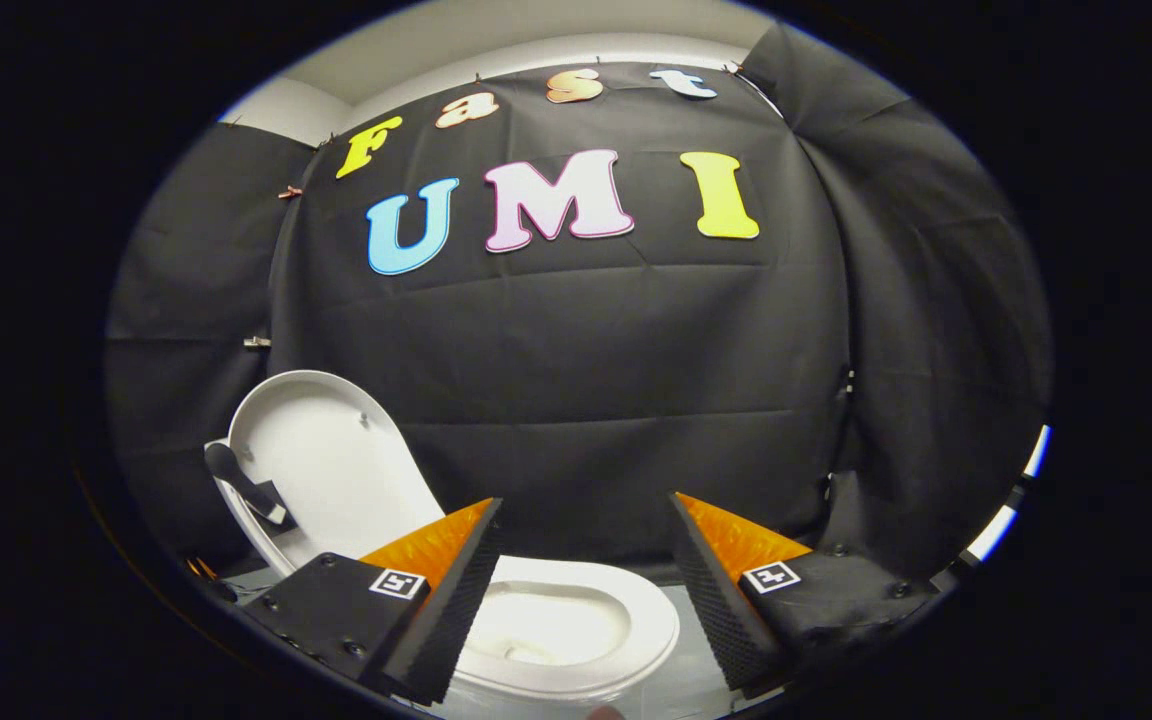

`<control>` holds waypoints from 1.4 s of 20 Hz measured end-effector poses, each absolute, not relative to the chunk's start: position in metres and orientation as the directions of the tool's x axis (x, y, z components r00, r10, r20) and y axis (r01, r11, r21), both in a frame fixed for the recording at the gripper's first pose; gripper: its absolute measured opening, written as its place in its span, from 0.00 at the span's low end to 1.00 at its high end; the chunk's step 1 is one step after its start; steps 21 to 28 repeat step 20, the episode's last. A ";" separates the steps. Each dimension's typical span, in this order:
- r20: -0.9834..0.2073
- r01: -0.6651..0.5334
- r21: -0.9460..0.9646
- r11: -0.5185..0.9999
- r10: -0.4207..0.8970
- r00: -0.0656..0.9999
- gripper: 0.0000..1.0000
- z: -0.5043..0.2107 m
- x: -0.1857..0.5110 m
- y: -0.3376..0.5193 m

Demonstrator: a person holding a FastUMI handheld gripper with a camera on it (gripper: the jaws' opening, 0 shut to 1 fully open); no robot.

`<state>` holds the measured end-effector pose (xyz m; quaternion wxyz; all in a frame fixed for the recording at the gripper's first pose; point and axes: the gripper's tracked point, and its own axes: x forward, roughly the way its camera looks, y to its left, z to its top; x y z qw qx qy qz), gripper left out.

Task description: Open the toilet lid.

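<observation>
Two fingers apart, gripper [586, 590] holding nothing.
Lid [326, 470] stands raised at lower left, seat [576, 620] down; draw back without knocking it.

dim booth | white lid [331, 465] bright | sharp | edges bowed

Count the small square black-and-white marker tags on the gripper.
2. One square black-and-white marker tag sits on the left finger's base beside the raised white toilet lid; the other on the right finger's base. Fingers open.

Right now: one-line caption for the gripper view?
Open gripper above the toilet seat, lid already raised.
</observation>
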<state>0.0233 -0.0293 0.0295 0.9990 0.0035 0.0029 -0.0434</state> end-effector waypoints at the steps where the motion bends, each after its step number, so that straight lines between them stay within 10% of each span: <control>1: 0.000 0.088 -0.013 0.996 -0.088 0.996 0.99 0.028 0.022 -0.032; 28: 0.014 0.073 0.010 0.997 -0.073 0.997 0.99 0.038 0.013 -0.029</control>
